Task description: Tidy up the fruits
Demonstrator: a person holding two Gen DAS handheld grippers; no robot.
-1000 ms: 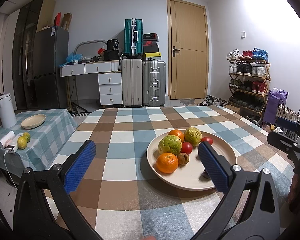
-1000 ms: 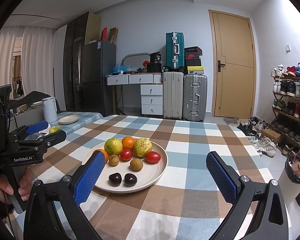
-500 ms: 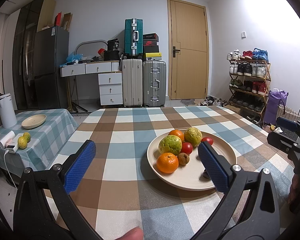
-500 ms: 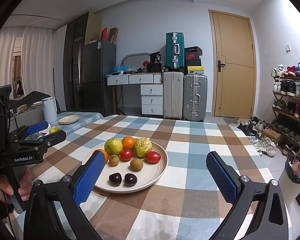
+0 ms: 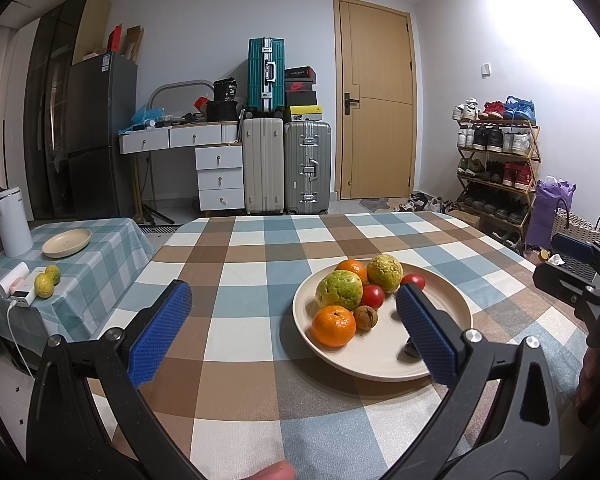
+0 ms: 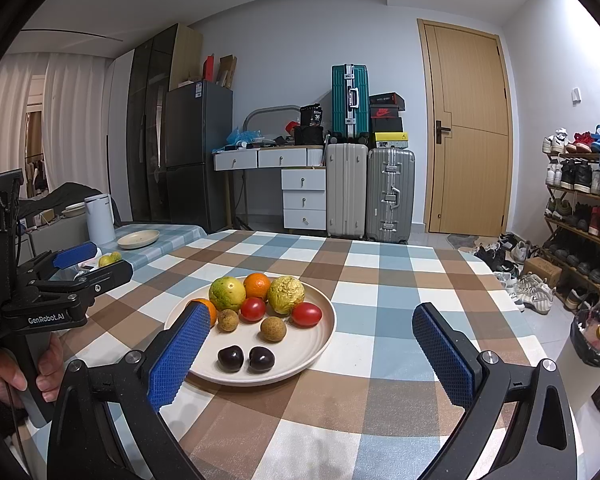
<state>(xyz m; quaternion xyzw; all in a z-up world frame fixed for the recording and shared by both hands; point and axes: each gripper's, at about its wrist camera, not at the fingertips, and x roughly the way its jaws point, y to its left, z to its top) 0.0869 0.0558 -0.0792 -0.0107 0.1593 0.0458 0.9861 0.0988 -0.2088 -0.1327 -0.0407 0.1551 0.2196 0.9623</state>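
Fruit sits gathered on one cream plate (image 5: 452, 300) in the left wrist view, ahead of the left gripper (image 5: 292, 312) and toward its right jaw, whose blue pad crosses the plate's near right part; the jaws stand wide apart and hold nothing. On the plate an orange (image 5: 334, 326) lies nearest, with a green-yellow fruit (image 5: 339, 290), a small brown fruit (image 5: 365, 317) and a red tomato (image 5: 373, 296) behind it. Off beyond the left jaw, a side table (image 5: 100, 248) carries an empty dish (image 5: 67, 242) and two small green fruits (image 5: 46, 282). In the right wrist view, the right gripper (image 6: 308, 344) also hangs with jaws spread and empty; the plate lies just beyond its left jaw, with two dark plums (image 6: 246, 358) nearest the pads and two brown longans (image 6: 252, 324) behind them. The left tool shows further out past that left jaw, gripped by a hand (image 6: 12, 376). This layout fits either a sort about to start or fruit already collected, so I cannot judge the stage; any pick would call for lowering spread jaws around one round, rolling fruit without nudging its neighbours. The checked tablecloth (image 6: 380, 280) is soft and flat; suitcases, a door and a shoe rack fill the room beyond.
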